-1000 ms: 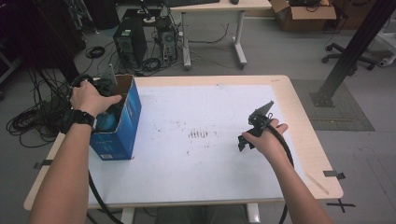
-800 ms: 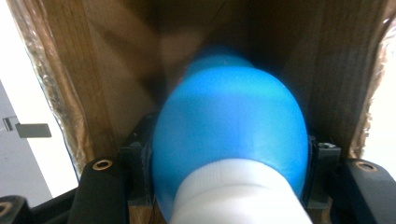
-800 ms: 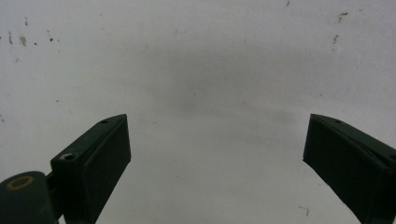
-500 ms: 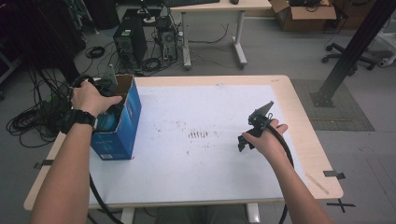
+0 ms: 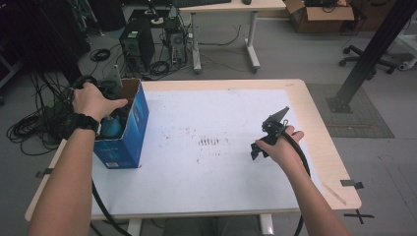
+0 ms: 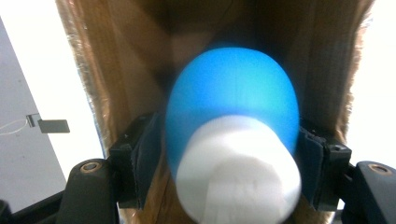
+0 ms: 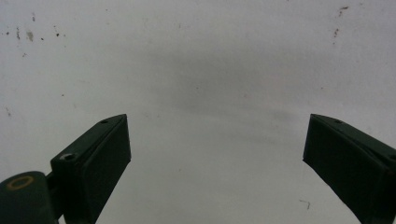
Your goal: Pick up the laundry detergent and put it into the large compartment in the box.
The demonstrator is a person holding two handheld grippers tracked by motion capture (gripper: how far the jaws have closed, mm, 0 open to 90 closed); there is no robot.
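- Right claw [image 7: 217, 154]: jaws spread wide, nothing between them, facing bare white worktop [image 7: 210, 60]. In the high view the right claw [image 5: 265, 140] is held low over the right half of the worktop [image 5: 211, 177], well apart from the box.
- Left claw [image 6: 229, 154]: jaws pressed against both sides of a blue bottle [image 6: 233, 112] with a white cap [image 6: 238, 172], cap end toward the camera. Looks like a firm hold; picture is blurred.
- Bottle sits inside the brown-walled cardboard box [image 6: 116, 56]. High view: left hand [image 5: 93, 101] reaches down into the open blue box [image 5: 129, 132] at the worktop's left edge, a bit of blue showing inside.
- Likely step: lifting the bottle out, or setting it in; can't tell which.
- To do it well: keep the squeeze on the widest part of the body, move straight along the box walls so the jaws don't snag the cardboard; the box is light, so the idle right claw could steady it.
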